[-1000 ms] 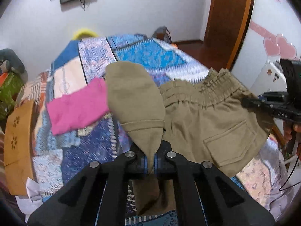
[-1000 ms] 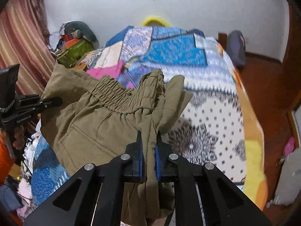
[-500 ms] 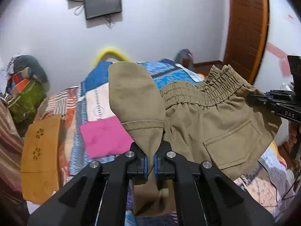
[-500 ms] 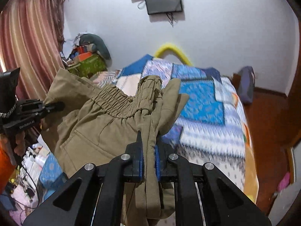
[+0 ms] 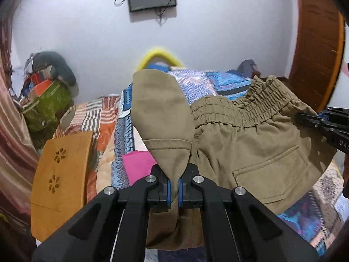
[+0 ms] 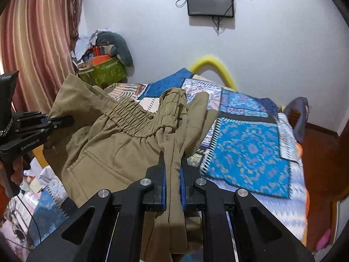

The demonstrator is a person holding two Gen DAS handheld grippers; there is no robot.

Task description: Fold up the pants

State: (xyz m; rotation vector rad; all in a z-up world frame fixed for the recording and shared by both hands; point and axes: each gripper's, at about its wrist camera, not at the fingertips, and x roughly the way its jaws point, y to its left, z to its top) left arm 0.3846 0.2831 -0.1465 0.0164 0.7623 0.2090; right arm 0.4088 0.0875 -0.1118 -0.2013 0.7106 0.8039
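Note:
The khaki pants (image 5: 250, 144) with an elastic waistband hang in the air between my two grippers, above the bed. My left gripper (image 5: 173, 187) is shut on one waist corner of the pants, fabric bunched between its pads. My right gripper (image 6: 173, 185) is shut on the other waist corner of the pants (image 6: 122, 144). The back pocket faces the left wrist view. Each gripper shows in the other's view: the right one at the right edge (image 5: 305, 118), the left one at the left edge (image 6: 65, 121). The legs hang below, out of sight.
A patchwork quilt (image 6: 246, 144) covers the bed. A pink cloth (image 5: 137, 166) lies on it, beside a wooden board (image 5: 61, 174). Bags and a green box (image 6: 104, 69) are piled by the curtain. A monitor (image 6: 209, 2) hangs on the wall; a wooden door (image 5: 314, 43) stands at right.
Both grippers have lifted the pants higher and tilted up, so the wall and monitor come into view. The grips on the waistband are unchanged.

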